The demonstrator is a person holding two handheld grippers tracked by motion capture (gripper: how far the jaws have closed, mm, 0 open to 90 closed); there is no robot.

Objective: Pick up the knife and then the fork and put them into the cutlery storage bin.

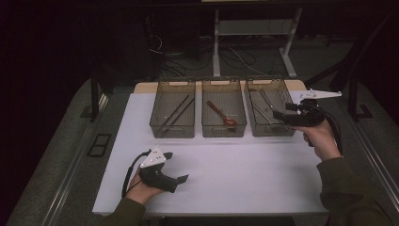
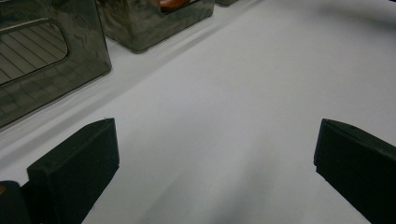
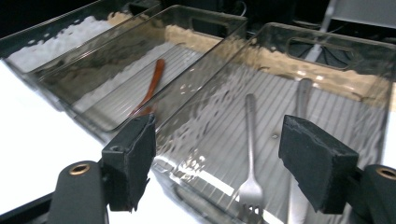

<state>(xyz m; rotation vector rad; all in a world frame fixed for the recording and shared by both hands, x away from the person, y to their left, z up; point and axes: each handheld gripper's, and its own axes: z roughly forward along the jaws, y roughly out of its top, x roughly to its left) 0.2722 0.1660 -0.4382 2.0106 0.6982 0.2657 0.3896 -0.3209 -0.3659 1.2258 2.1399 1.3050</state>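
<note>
Three clear smoky bins stand in a row at the back of the white table (image 1: 211,165). The left bin (image 1: 172,108) holds dark chopsticks (image 1: 176,113), the middle bin (image 1: 223,107) a reddish-brown spoon (image 1: 222,113), and the right bin (image 1: 269,107) metal cutlery. In the right gripper view a silver fork (image 3: 251,154) lies in the nearest bin (image 3: 299,70), and the brown spoon (image 3: 152,88) lies in the bin beside it. My right gripper (image 1: 278,115) hovers open over the right bin's near right corner. My left gripper (image 1: 176,167) rests open on the table, nothing between its jaws.
A table leg frame and cables (image 1: 235,56) lie on the dark floor beyond the table. The left gripper view shows the fronts of two bins (image 2: 51,60) to the upper left of a bare white surface (image 2: 224,116).
</note>
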